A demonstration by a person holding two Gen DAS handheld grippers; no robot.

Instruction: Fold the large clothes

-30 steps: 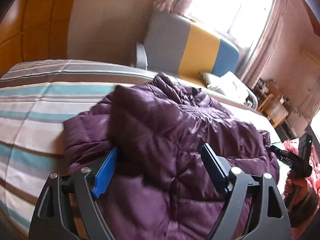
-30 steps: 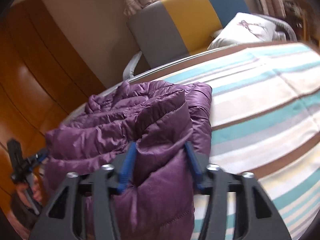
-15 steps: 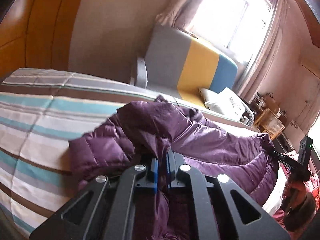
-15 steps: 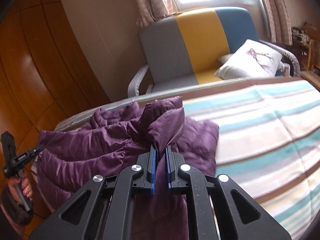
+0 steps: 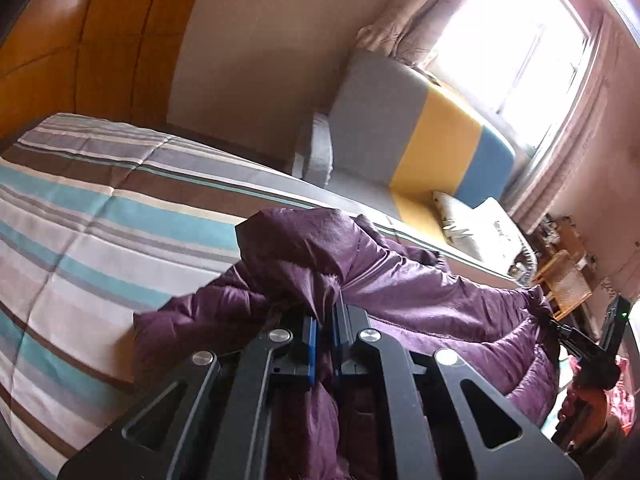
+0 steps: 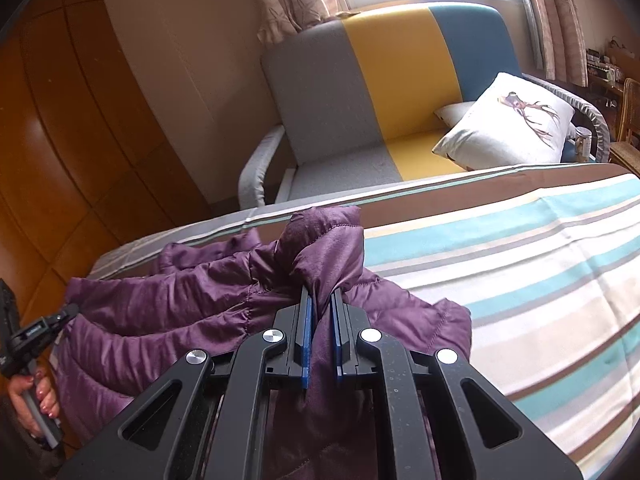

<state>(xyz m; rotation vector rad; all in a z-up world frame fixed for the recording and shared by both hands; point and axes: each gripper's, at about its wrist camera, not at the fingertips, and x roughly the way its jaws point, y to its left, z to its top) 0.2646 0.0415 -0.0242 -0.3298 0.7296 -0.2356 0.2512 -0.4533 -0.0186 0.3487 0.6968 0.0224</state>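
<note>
A purple quilted down jacket [image 5: 420, 292] lies bunched on the striped bed. My left gripper [image 5: 324, 312] is shut on a pinched fold at one end of it, and the cloth bulges up ahead of the blue pads. In the right wrist view the same jacket [image 6: 168, 300] stretches away to the left, and my right gripper [image 6: 320, 300] is shut on a fold at its other end. Each view shows the opposite gripper at its edge, held in a hand [image 6: 30, 396]. The jacket's underside and the cloth inside the jaws are hidden.
The bed's striped cover [image 6: 520, 264] spreads to the right in the right wrist view and to the left [image 5: 80, 240] in the left wrist view. Beyond the bed stands a grey, yellow and blue sofa [image 6: 380, 92] with a white pillow [image 6: 508, 124]. Wooden wardrobe panels [image 6: 60, 120] line the side.
Both grippers closed from open onto folds of the jacket, then drew back and lifted slightly, pulling the pinched cloth up off the bed.
</note>
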